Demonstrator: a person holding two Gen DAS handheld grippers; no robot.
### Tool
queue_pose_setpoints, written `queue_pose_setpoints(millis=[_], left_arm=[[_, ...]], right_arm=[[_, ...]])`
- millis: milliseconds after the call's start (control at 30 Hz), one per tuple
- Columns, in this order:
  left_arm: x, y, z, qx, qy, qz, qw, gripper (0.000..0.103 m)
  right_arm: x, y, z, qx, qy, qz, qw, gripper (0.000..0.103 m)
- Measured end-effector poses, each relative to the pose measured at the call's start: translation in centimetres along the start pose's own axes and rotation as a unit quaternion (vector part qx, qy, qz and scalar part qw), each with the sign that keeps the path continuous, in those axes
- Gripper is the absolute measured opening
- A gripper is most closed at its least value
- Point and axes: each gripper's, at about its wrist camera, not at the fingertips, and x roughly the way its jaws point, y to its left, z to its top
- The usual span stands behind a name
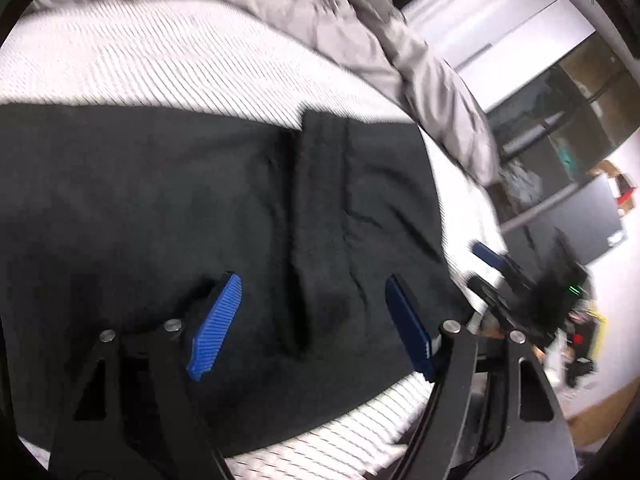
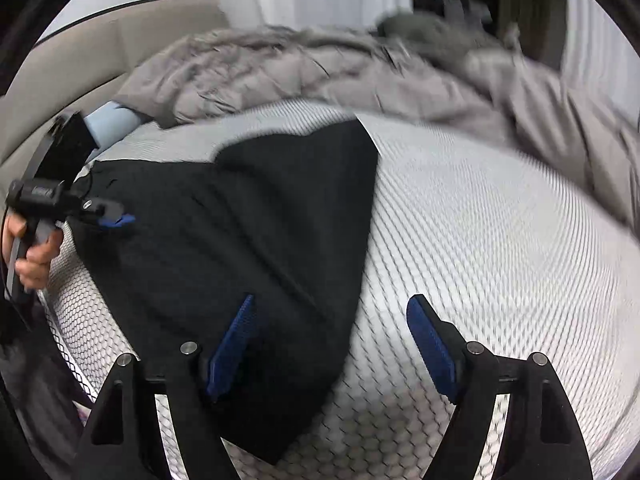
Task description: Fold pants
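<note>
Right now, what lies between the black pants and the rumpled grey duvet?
A bare strip of white textured mattress separates black pants from grey duvet, in both wrist views.

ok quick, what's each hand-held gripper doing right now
left hand-held gripper: open, holding nothing, above the black pants
right hand-held gripper: open, holding nothing, at the pants' edge

I see a bed (image 2: 500, 220) with a white, honeycomb-textured cover. Black pants (image 2: 240, 240) lie flat directly on it. A crumpled grey duvet (image 2: 320, 68) lies bunched along the bed's far side.
</note>
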Motion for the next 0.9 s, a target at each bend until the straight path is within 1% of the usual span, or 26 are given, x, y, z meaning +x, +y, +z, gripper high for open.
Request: queue_pose_setpoints(millis=[67,100,133,167,267,367,400,433,467,500,533,567,600,633,667,700,733,767,800,833,900], left_arm=[[-0.4,0.4,0.1,0.001,-0.013,0.046,0.9988,0.072],[-0.5,0.6,0.0,-0.002,-0.019,0.067,0.9976,0.072],[-0.6,0.7,0.0,-0.003,-0.022,0.080,0.9966,0.072],[-0.7,0.8,-0.2,-0.003,-0.023,0.090,0.9956,0.072],[-1.3,1.5,-0.6,0.005,-0.014,0.102,0.9947,0.073],[-2.2,2.1,-1.3,0.028,-0.016,0.125,0.9916,0.075],[-2.4,2.5,-1.6,0.031,-0.016,0.129,0.9910,0.076],[-2.7,2.8,-1.8,0.032,-0.015,0.133,0.9905,0.076],[-3.0,3.2,-2.0,0.031,-0.014,0.134,0.9904,0.076],[-3.1,3.2,-2.1,0.030,-0.012,0.134,0.9904,0.076],[-3.3,3.3,-2.2,0.029,-0.011,0.136,0.9903,0.076],[-3.6,3.2,-2.2,0.029,-0.013,0.138,0.9900,0.076],[-3.7,3.1,-2.2,0.029,-0.015,0.138,0.9899,0.076],[-3.8,3.0,-2.1,0.031,-0.017,0.137,0.9899,0.076],[-3.8,2.8,-2.0,0.033,-0.017,0.137,0.9899,0.076],[-3.8,2.6,-1.9,0.036,-0.016,0.138,0.9897,0.077],[-3.7,2.5,-1.7,0.034,-0.018,0.139,0.9895,0.077],[-3.6,2.6,-1.6,0.027,-0.020,0.141,0.9894,0.077],[-3.5,2.7,-1.5,0.020,-0.019,0.142,0.9895,0.077],[-3.4,2.8,-1.5,0.013,-0.017,0.141,0.9898,0.077],[-3.1,2.8,-1.6,0.012,-0.013,0.142,0.9897,0.077]], right_arm=[[0.4,2.9,0.9,-0.032,-0.015,0.005,0.999,0.079],[1.3,3.9,0.9,-0.045,-0.016,0.004,0.999,0.079],[1.9,5.2,1.3,-0.060,-0.015,0.009,0.998,0.079],[3.0,7.2,1.8,-0.075,-0.010,0.023,0.997,0.079],[5.9,11.0,2.1,-0.115,0.016,0.050,0.992,0.079],[9.0,14.8,2.1,-0.154,0.039,0.067,0.985,0.079],[9.7,15.5,1.9,-0.164,0.040,0.064,0.984,0.079],[9.9,15.8,1.7,-0.170,0.035,0.059,0.983,0.073],[9.6,15.7,1.7,-0.166,0.026,0.066,0.984,0.062],[9.4,15.4,1.9,-0.155,0.022,0.072,0.985,0.045],[9.0,14.7,2.2,-0.134,0.017,0.079,0.988,0.037],[8.3,13.9,2.4,-0.117,0.004,0.079,0.990,0.030],[7.2,12.9,2.2,-0.109,-0.004,0.074,0.991,0.027],[6.8,12.5,2.3,-0.101,-0.008,0.074,0.992,0.027],[6.5,12.4,2.3,-0.099,-0.001,0.081,0.992,0.029],[6.9,12.5,2.1,-0.098,0.018,0.100,0.990,0.042],[7.1,12.8,1.9,-0.099,0.026,0.107,0.989,0.058],[7.5,13.4,1.6,-0.111,0.031,0.110,0.987,0.062],[7.6,13.8,1.3,-0.125,0.033,0.106,0.986,0.064],[8.0,14.8,1.1,-0.148,0.034,0.090,0.984,0.069],[8.1,16.0,0.6,-0.174,0.034,0.077,0.981,0.078]])
